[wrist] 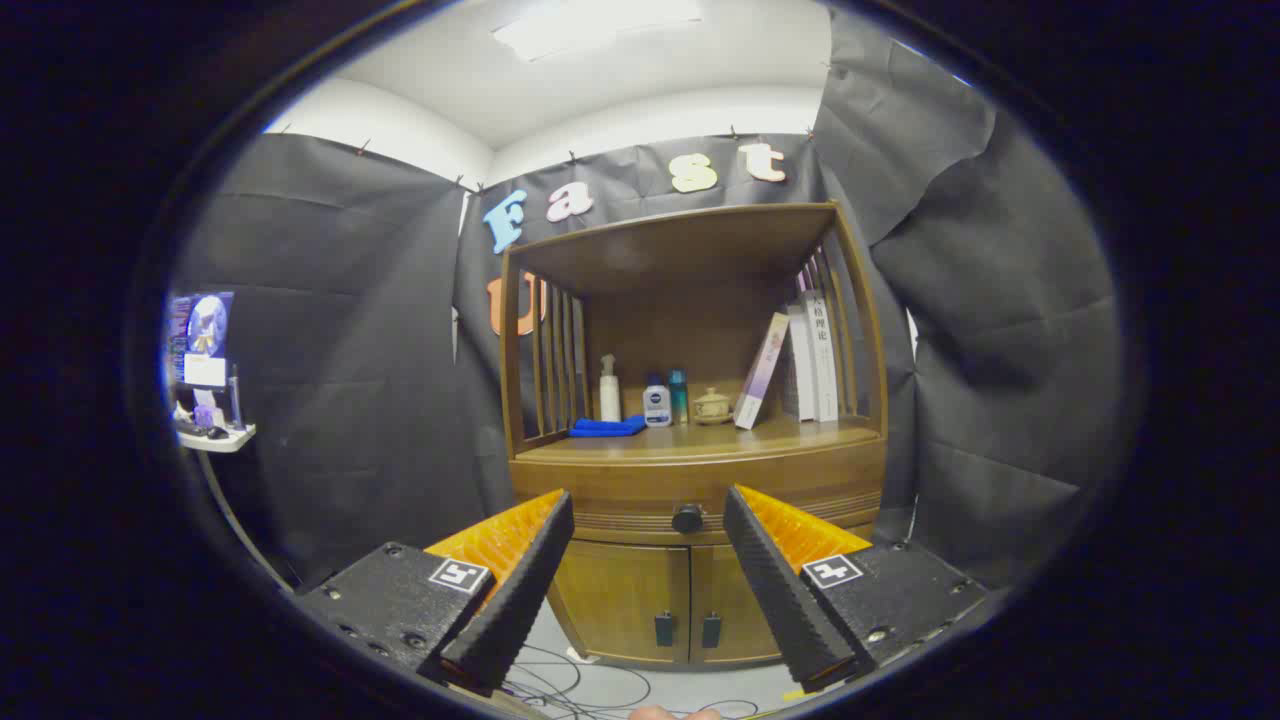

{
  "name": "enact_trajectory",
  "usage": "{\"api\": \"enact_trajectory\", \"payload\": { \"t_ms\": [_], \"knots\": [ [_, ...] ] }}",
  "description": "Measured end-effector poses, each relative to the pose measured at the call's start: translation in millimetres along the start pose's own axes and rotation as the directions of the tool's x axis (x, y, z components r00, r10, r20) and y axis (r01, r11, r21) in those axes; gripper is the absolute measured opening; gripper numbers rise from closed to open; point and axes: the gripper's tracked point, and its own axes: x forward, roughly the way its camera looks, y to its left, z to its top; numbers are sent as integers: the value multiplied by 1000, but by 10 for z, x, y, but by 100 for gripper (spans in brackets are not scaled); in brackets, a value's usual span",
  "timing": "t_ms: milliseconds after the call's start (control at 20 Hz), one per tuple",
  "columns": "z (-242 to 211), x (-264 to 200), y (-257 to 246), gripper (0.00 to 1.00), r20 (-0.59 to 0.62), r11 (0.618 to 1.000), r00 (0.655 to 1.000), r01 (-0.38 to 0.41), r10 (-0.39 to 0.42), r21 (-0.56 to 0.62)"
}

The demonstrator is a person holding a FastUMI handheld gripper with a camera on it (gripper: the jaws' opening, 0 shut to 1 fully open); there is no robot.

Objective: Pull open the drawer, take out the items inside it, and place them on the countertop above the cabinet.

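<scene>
The gripper [648, 575] is held with fingers spread wide, nothing between them. The drawer [620, 490] is seen closed, its knob [687, 518] at 12 o'clock beyond the fingertips, well apart. Its contents are hidden. On the countertop [700, 440], bottles [657, 400] and books [810, 360] are seen, labels too small to read

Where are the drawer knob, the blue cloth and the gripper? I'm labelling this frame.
drawer knob [687, 518], gripper view, its round front.
blue cloth [608, 427], gripper view, middle of the fold.
gripper [648, 575], gripper view, open, midway between fingertips.
</scene>
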Motion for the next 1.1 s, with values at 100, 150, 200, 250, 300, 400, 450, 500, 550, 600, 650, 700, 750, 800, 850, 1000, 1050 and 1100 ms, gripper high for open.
{"api": "enact_trajectory", "payload": {
  "t_ms": [100, 150, 200, 250, 300, 400, 450, 500, 550, 600, 650, 700, 750, 800, 850, 1000, 1050, 1100],
  "knots": [
    [-1, 10, 4, 99, 0, 1000, 1000, 3, -3, -1],
    [-1, 4, 6, 99, -3, 1000, 1000, 4, -4, -5],
    [-2, 6, 25, 99, -4, 1000, 1000, 0, 0, -8],
    [-28, 14, 34, 99, -10, 1000, 1000, 1, -2, -13],
    [-27, 18, 32, 99, -12, 1000, 1000, 2, -2, -15],
    [-34, 35, 25, 99, -18, 1000, 1000, 4, -4, -16],
    [-37, 40, 26, 99, -17, 1000, 1000, 3, -3, -15],
    [-25, 22, 31, 99, -21, 1000, 1000, 5, -5, -18],
    [-20, 10, 24, 99, -23, 1000, 1000, 3, -4, -19],
    [-22, 18, 5, 99, -24, 1000, 1000, 7, -8, -21],
    [-4, 26, -5, 99, -22, 1000, 1000, 7, -8, -20],
    [-4, 45, -20, 99, -23, 1000, 1000, 9, -10, -20],
    [-16, 69, -40, 99, -23, 1000, 1000, 10, -11, -17],
    [-30, 93, -64, 99, -25, 1000, 1000, 13, -13, -15],
    [-31, 99, -72, 99, -27, 1000, 999, 17, -17, -13],
    [-81, 190, -111, 99, -31, 1000, 999, 24, -24, -8],
    [-106, 230, -117, 99, -37, 1000, 999, 29, -29, -10],
    [-129, 295, -130, 99, -44, 999, 999, 32, -33, -13]
  ]
}}
